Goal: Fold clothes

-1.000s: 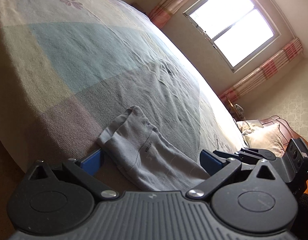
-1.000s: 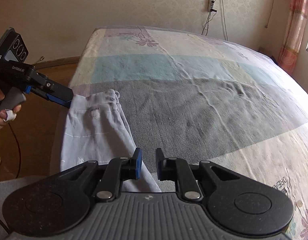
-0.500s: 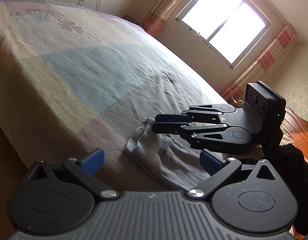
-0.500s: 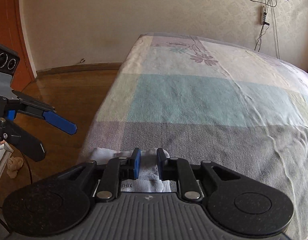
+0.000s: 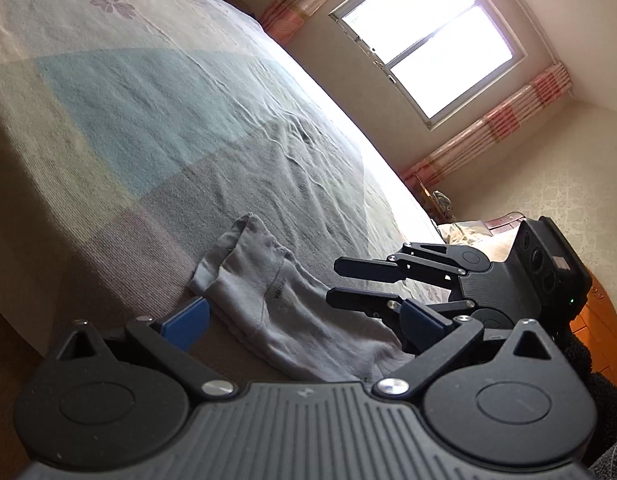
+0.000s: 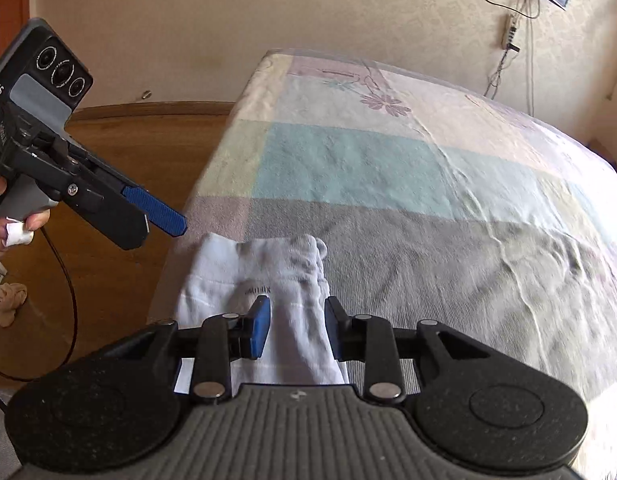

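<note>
My right claw (image 6: 296, 328) opening, grey garment (image 6: 268, 280) now loose between jaws, folded on bed (image 6: 428, 208) edge. My left claw (image 5: 304, 320) wide open, empty, garment just ahead. Judgement: fold laid; next fold pending.

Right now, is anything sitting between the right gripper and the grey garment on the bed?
Nothing visible. The right gripper hangs directly over the grey garment, its jaws opening with cloth showing in the gap. The left gripper is off to the side, beyond the bed edge.
</note>
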